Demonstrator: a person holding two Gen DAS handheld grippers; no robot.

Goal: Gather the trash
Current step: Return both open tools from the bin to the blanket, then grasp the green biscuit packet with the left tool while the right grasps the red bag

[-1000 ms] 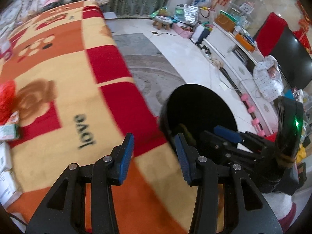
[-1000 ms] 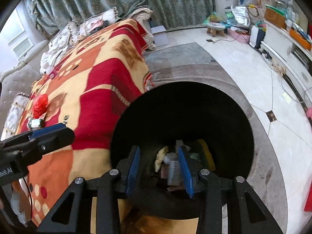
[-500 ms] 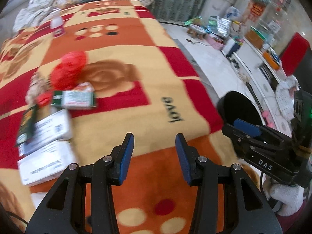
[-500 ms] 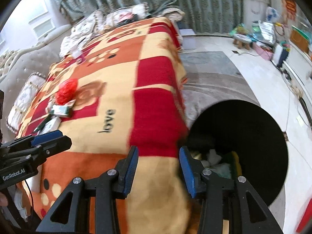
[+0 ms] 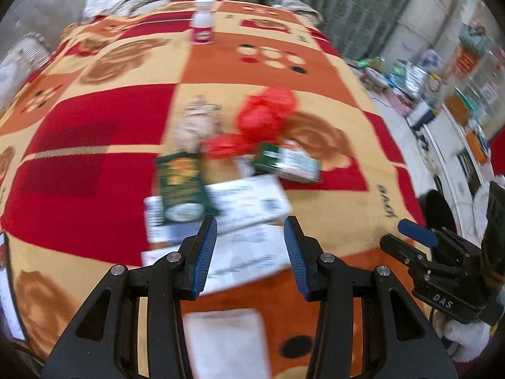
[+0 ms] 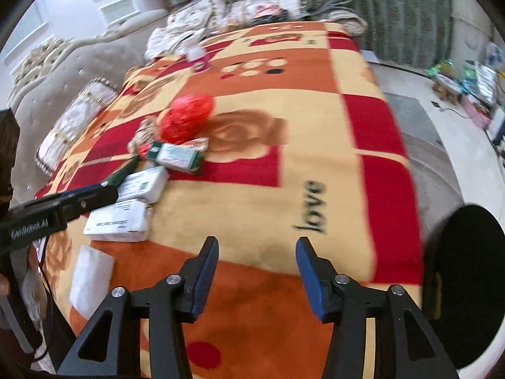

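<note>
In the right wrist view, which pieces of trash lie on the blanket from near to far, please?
Flat white packet → nearest white box → second white box → green and white box → red plastic bag → small bottle with pink label.

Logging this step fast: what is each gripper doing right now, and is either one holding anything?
Left gripper: open, holding nothing, above the white boxes.
Right gripper: jaws opening, nothing between them, over the blanket.
</note>
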